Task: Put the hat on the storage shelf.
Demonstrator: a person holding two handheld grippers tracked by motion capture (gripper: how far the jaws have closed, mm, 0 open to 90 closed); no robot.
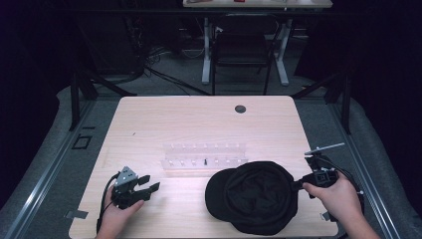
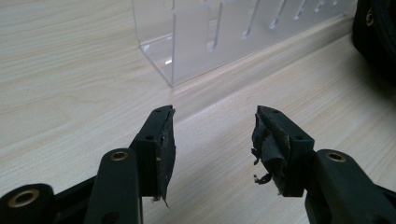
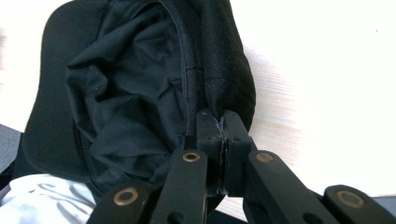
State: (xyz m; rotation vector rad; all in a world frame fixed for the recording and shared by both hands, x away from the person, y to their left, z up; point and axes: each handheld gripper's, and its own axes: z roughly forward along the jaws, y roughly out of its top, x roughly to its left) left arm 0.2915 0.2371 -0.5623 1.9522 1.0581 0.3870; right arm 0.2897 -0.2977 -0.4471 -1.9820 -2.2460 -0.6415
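Plain black cap, clear see-through rack, pale wood-grain table, black claws

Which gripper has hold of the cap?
The right gripper: jaws pinched shut on the black cap's rear rim. The left gripper stands open over bare table.

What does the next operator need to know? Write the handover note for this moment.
Right hand-held gripper: shut on the rim of the black cap, which lies opening-up near the table's front right, brim pointing left.
Left hand-held gripper: open, holding nothing, resting near the front left, aimed at the clear acrylic rack.
Rack sits mid-table, just behind the cap.
Done: cap gripped at its back edge.
Left: probably lift and place the cap; the left gripper has not touched it yet.
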